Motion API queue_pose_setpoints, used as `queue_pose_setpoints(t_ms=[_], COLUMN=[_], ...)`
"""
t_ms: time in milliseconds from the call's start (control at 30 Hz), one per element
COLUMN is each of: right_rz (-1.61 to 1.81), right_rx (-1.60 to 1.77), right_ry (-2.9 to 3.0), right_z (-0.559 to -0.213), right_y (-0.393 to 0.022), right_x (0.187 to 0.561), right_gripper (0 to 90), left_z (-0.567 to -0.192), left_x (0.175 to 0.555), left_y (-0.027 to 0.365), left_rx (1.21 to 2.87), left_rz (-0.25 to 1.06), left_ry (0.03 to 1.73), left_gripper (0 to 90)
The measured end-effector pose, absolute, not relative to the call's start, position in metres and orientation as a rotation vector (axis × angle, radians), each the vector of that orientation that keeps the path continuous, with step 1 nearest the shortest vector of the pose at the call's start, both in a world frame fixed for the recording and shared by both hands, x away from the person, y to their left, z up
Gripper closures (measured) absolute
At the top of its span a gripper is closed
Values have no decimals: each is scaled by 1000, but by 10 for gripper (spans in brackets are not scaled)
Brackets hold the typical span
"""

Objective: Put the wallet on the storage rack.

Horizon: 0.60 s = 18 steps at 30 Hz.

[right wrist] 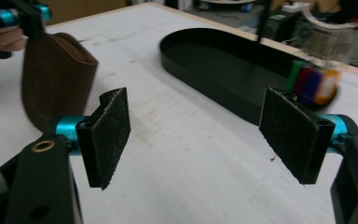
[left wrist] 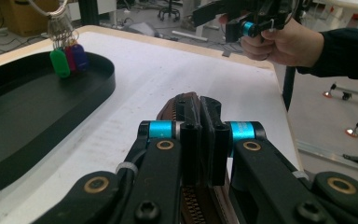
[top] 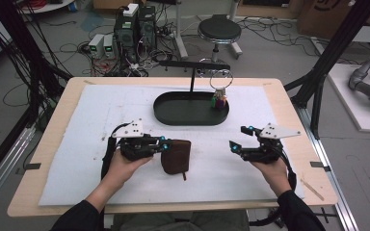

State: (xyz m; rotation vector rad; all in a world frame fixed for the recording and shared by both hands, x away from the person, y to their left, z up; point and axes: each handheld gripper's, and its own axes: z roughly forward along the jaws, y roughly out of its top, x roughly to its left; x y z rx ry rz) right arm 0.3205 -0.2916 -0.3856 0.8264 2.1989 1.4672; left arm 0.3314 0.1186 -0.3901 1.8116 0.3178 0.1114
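Observation:
A brown leather zip pouch stands on edge on the white mat, with my left gripper shut on its left edge. In the left gripper view the jaws pinch the pouch's zipped edge between the pads. My right gripper is open to the right of the pouch, apart from it. In the right gripper view its pads stand wide with nothing between them, and the pouch is at the far left.
A black oval tray lies behind the pouch, with a black T-stand rising from it. A key ring with coloured tags hangs at the tray's right end. Bare mat lies between the two grippers.

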Motion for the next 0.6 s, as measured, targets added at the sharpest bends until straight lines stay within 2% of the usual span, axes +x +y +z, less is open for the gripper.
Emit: queue_pose_setpoints(t_ms=[333, 600], right_rz=[1593, 1613], right_rx=[644, 500], right_ry=[2392, 2530], right_z=[-387, -389], right_y=[-262, -245], right_x=[321, 320], right_gripper=[269, 356], left_z=[-387, -387], left_x=[323, 317], left_y=[92, 69], left_rx=[1835, 1876], left_rz=[120, 118], left_ry=[157, 43], left_gripper=[867, 866])
